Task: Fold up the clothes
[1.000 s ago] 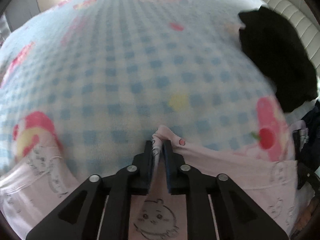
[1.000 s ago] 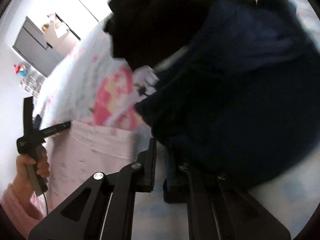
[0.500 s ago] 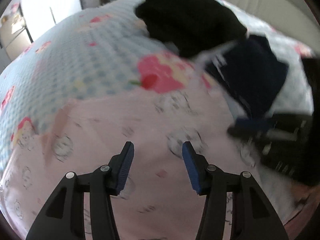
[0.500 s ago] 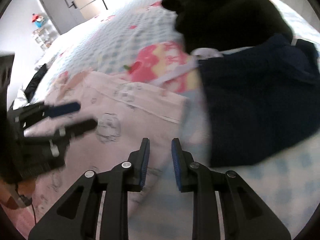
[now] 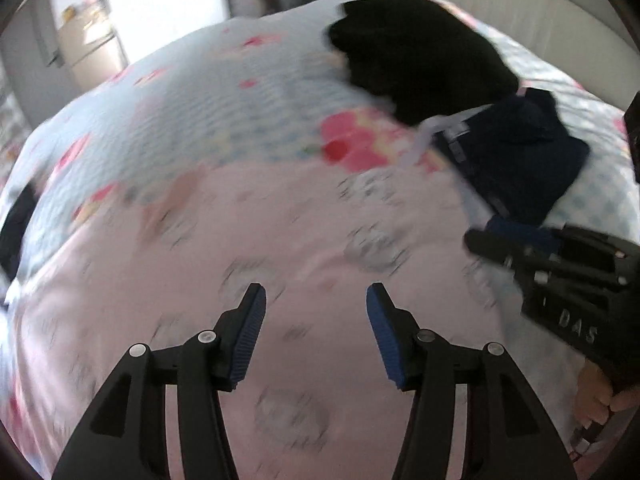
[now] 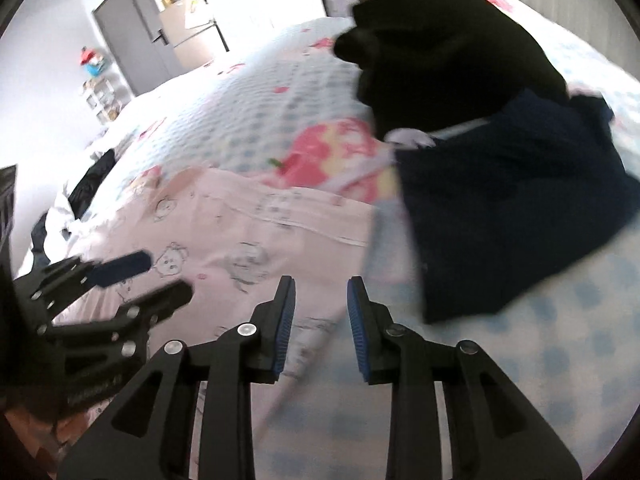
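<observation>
A pink garment (image 5: 280, 248) with cartoon prints lies spread flat on the bed, its hem toward the pillows. My left gripper (image 5: 315, 296) hovers over its middle, jaws opening, with nothing between them. Over the garment's right edge (image 6: 352, 240) is my right gripper (image 6: 321, 286), its jaws also opening and empty. In each wrist view the other gripper shows, the right gripper (image 5: 500, 240) at the right and the left gripper (image 6: 160, 276) at the left. A navy garment (image 6: 500, 220) and a black one (image 6: 440, 52) lie beyond.
The bed carries a blue-checked blanket (image 5: 208, 120) with pink prints. A cream headboard (image 5: 520, 8) runs along the far right. Dark and white clothes (image 6: 80, 192) are heaped at the bed's left edge. A grey door (image 6: 132, 48) and a cabinet stand behind.
My left gripper let go of the pink fabric fold, opened and swung right over the garment. My right gripper parted its jaws and shifted from the navy garment to the pink garment's edge.
</observation>
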Available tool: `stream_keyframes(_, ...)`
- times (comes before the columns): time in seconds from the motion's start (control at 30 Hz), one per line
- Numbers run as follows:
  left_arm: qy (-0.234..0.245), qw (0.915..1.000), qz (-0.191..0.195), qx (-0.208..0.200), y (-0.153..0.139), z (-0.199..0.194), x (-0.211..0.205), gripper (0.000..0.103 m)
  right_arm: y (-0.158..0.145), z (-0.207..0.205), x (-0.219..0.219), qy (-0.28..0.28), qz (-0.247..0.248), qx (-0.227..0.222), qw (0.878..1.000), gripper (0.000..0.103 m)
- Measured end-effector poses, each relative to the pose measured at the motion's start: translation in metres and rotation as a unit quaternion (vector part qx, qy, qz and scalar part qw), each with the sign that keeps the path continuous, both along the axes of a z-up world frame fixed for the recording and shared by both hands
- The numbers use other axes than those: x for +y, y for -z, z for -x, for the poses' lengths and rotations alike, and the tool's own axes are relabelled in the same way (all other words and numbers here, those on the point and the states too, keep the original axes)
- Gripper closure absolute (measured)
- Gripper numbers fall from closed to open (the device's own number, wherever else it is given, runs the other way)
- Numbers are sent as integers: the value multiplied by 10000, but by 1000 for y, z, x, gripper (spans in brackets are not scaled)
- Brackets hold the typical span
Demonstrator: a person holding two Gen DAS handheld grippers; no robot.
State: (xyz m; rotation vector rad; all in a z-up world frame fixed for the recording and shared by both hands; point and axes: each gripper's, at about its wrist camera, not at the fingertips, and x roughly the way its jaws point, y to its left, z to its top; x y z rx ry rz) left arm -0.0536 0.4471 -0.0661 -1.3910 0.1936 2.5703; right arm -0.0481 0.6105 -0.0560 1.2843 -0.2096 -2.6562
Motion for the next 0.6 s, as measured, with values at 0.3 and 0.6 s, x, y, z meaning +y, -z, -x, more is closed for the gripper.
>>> stream_keyframes(0.3,-256,9988,-9,-410,26,-23,-19,48,-7,-10,-9,606,-900,367,9934,76)
stream_keyframes(0.6,-201,9988,-117,-422,21,-34,-22,47,-14,-16,-29,-378,-158,362,9985,64)
